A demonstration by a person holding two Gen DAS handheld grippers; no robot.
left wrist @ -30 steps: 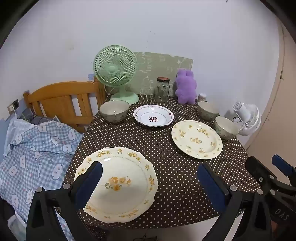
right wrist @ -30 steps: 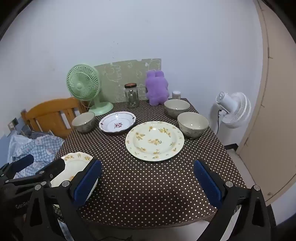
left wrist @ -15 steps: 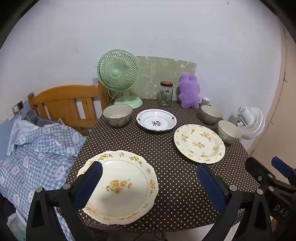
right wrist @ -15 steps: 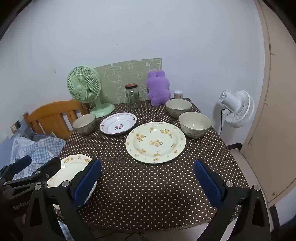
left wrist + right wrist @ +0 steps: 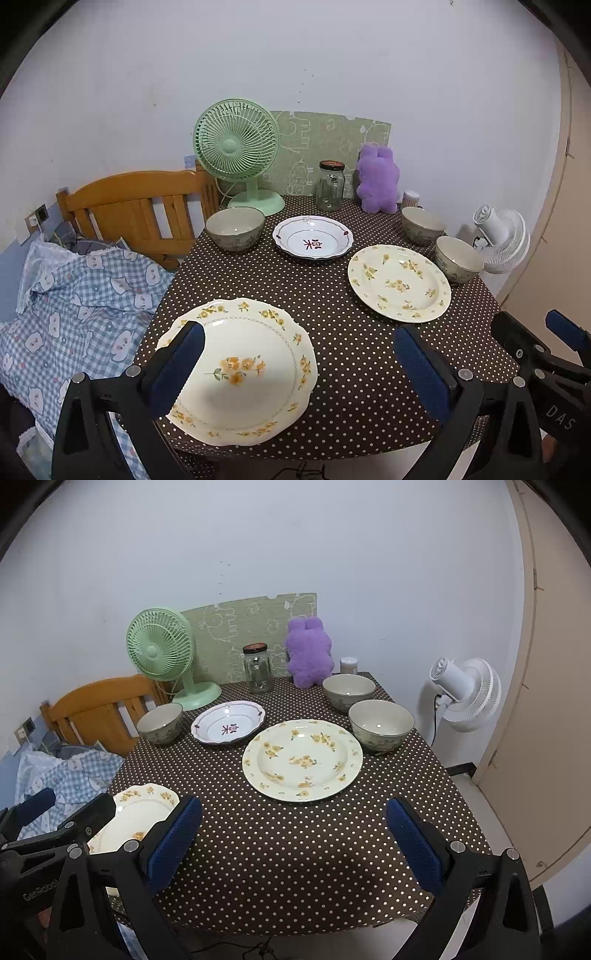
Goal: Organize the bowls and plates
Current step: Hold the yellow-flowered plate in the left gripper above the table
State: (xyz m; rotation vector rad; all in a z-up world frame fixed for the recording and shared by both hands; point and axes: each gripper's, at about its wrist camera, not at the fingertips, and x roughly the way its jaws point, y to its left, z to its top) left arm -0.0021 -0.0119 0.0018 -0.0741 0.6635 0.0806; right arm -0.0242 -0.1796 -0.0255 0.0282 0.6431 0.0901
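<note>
On the brown dotted tablecloth lie a scalloped floral plate at the near left, a round floral plate at the right, and a white plate with a red mark at the back. One bowl stands at the back left, two bowls at the back right. My left gripper is open, above the table's near edge, over the scalloped plate. My right gripper is open and empty, in front of the round floral plate.
A green fan, a glass jar, a purple plush toy and a small container line the back edge by the wall. A white fan stands right of the table. A wooden chair and checked bedding are left.
Both grippers have drawn back and risen slightly, so the table looks a little farther and smaller. Nothing on the table has moved. Both stay open.
</note>
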